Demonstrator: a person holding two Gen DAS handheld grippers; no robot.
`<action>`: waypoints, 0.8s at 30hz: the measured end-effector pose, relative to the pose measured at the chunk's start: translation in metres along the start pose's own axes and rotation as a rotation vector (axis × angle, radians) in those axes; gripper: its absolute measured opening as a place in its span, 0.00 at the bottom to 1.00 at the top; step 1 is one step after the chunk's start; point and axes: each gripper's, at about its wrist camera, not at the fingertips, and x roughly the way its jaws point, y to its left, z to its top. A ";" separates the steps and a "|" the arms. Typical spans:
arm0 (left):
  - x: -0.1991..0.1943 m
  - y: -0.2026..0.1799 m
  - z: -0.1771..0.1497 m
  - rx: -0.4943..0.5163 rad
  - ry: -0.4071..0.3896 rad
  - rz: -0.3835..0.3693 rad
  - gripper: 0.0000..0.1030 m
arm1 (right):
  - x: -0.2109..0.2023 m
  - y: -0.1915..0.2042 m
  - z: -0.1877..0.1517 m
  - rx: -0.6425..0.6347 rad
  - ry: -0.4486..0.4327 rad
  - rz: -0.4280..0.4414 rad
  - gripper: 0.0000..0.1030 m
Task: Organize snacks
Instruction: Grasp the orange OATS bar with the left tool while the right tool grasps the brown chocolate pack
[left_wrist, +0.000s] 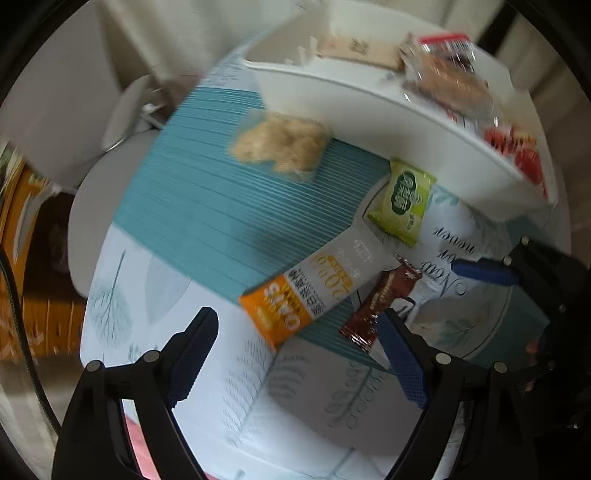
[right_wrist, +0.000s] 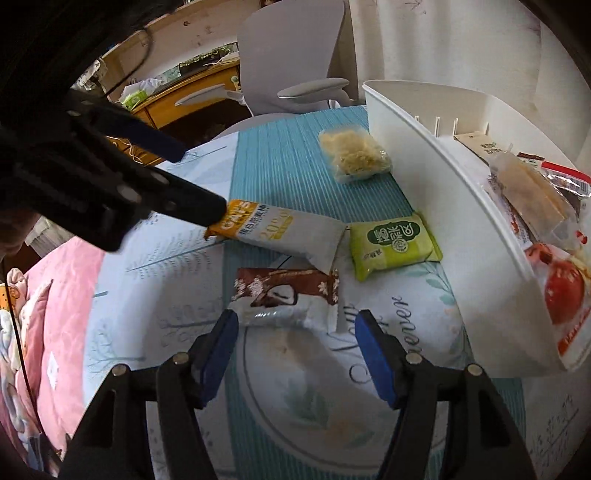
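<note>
Both the left gripper (left_wrist: 295, 347) and right gripper (right_wrist: 295, 343) gape over a leaf-print tablecloth (right_wrist: 166, 258), seemingly beside a grey chair (right_wrist: 291, 55).

On the table (right_wrist: 155, 280) four packets lie loose beside the bin (right_wrist: 436, 177), which stands at the right in the right wrist view. The noodle pack (right_wrist: 352, 155) lies farthest back, just beside the bin's wall. Nearer, the oat bar (right_wrist: 280, 232) lies crosswise, with the square packet (right_wrist: 393, 245) at its right end — between bar and bin. The wafer bar (right_wrist: 286, 288) lies before the oat bar, nearest the right gripper (right_wrist: 295, 332), whose fingers stand apart just before it. The left gripper (right_wrist: 199, 184) reaches in from the left, one finger over the oat bar's left end. More packets (right_wrist: 532, 192) lie inside the bin. A chair (right_wrist: 291, 55) stands behind the table.
</note>
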 end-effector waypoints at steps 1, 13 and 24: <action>0.008 -0.001 0.004 0.031 0.009 0.000 0.85 | 0.004 0.000 0.000 0.002 0.000 -0.004 0.64; 0.057 -0.008 0.026 0.137 0.103 -0.041 0.82 | 0.027 0.012 0.000 -0.042 -0.016 -0.027 0.64; 0.073 0.006 0.024 0.080 0.087 -0.104 0.65 | 0.039 0.014 0.002 -0.062 -0.044 -0.046 0.64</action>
